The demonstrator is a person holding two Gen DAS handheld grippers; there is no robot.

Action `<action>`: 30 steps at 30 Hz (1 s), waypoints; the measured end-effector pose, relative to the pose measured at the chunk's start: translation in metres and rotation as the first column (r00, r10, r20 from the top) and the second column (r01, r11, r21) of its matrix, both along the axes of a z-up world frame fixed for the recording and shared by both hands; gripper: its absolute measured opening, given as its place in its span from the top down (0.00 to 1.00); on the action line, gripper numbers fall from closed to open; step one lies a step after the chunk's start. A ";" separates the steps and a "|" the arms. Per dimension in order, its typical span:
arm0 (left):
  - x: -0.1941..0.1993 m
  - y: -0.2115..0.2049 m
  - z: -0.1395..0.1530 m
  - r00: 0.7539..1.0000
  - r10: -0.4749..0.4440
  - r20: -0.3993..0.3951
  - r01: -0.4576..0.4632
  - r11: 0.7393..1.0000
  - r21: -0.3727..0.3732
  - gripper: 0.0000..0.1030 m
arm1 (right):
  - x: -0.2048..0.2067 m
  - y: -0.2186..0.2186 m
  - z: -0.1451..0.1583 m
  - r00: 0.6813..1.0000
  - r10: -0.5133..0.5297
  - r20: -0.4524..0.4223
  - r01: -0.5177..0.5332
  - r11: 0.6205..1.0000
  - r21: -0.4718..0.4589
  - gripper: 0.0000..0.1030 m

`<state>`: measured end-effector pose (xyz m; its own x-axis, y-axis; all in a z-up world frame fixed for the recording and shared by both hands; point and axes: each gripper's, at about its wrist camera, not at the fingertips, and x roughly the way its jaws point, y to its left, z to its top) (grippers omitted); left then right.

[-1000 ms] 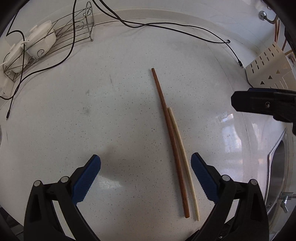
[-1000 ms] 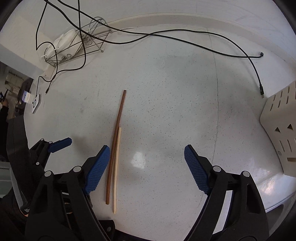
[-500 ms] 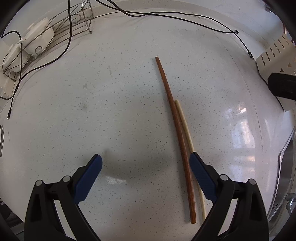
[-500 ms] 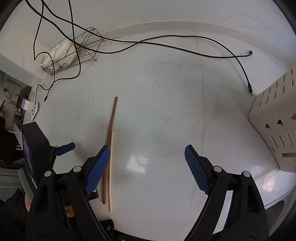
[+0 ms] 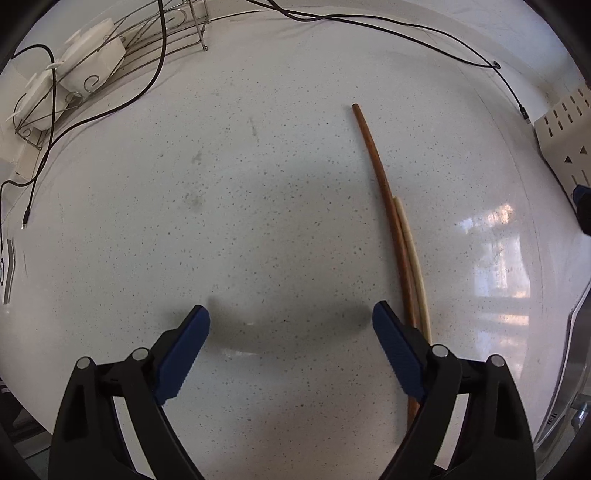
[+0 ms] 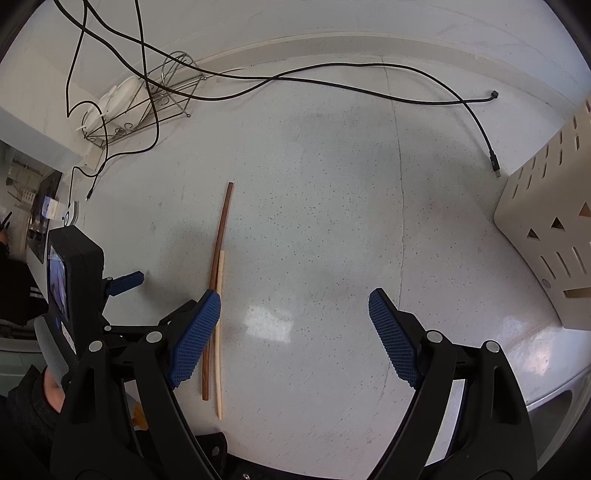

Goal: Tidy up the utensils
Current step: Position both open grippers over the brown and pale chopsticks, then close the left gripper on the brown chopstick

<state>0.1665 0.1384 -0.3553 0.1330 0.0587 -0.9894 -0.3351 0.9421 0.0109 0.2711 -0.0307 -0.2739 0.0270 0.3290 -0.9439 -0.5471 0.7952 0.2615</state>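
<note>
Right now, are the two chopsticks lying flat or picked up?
Lying flat: brown chopstick and pale chopstick rest side by side on the counter, ungripped.

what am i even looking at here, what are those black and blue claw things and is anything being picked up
Those claws are hand-held grasping tools, not a robot. A person holds one in each hand, and each carries a wide-angle camera looking forward along its two blue-padded fingers.

One picture looks out from the left tool, pointing down at a white speckled countertop. The other looks out from the right tool, which also catches the left tool at its left edge.

On the counter lie two chopsticks side by side: a long brown chopstick and a shorter pale chopstick. At the back is a wire rack with white dishes, some loose black cables, and a beige slotted holder at the right.

Nothing is held. Both tools are open; the left one's jaws have just been closing a little, with only bare counter between them.
</note>
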 end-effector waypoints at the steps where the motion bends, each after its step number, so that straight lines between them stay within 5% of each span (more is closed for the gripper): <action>1: 0.000 0.001 0.003 1.000 0.005 0.013 -0.005 1.000 -0.019 0.15 | 0.000 -0.001 0.000 1.000 -0.002 0.001 0.001 1.000 0.001 0.24; 12: 0.018 -0.033 -0.002 0.998 -0.064 -0.003 0.064 0.998 -0.018 0.15 | 0.000 -0.011 -0.001 0.999 -0.034 -0.003 0.034 0.999 0.005 0.24; 25: 0.014 -0.042 -0.014 0.999 -0.038 -0.023 0.038 0.999 0.002 0.15 | -0.007 -0.012 -0.006 0.999 -0.029 -0.015 0.029 1.000 0.010 0.24; 30: 0.006 -0.031 -0.020 0.999 -0.032 -0.025 0.032 0.999 0.000 0.26 | -0.012 -0.009 -0.012 0.999 -0.021 -0.027 0.022 1.000 0.006 0.24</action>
